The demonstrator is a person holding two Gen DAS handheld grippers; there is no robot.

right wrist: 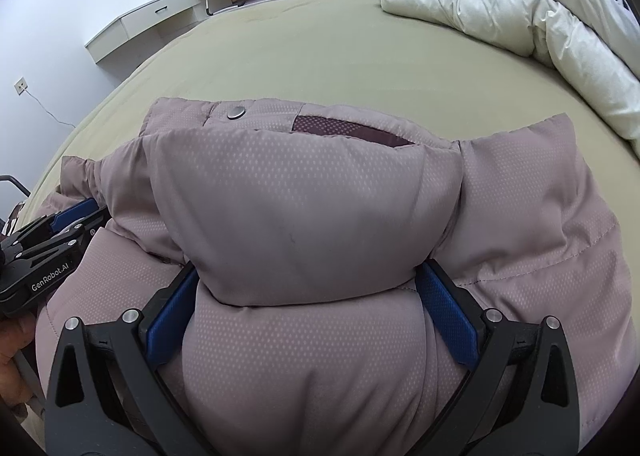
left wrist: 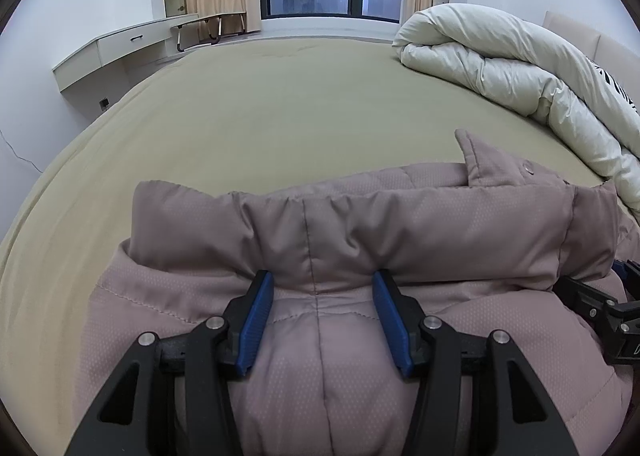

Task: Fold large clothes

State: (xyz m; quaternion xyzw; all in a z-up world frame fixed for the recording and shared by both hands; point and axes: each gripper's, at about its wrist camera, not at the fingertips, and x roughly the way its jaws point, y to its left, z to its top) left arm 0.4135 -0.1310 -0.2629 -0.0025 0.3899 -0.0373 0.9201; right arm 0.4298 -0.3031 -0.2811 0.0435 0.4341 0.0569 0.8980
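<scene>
Left claw (left wrist: 322, 296): blue pads about half open, bulging jacket (left wrist: 360, 224) padding squeezed between them, so clamped on a thick fold. Right claw (right wrist: 308, 288): pads likewise pressed into both sides of a puffy folded layer, gripping it. Both claws side by side, near one another, angled down onto the same near edge.

Jacket: mauve quilted, lying bunched on the bed (left wrist: 280, 116), one layer already doubled over the body, snap (right wrist: 236, 111) and dark lining showing at the far edge.

Probably mid-fold, carrying the gripped edge forward. Best done with both claws moving together, level with each other, to keep the crease straight. Worth lifting enough that the padding clears the layer beneath, not dragging it. Grip likely to slip on slick fabric, so no loosening until laid flat. Plenty of bare bed ahead; duvet (left wrist: 500, 56) well apart at right.
</scene>
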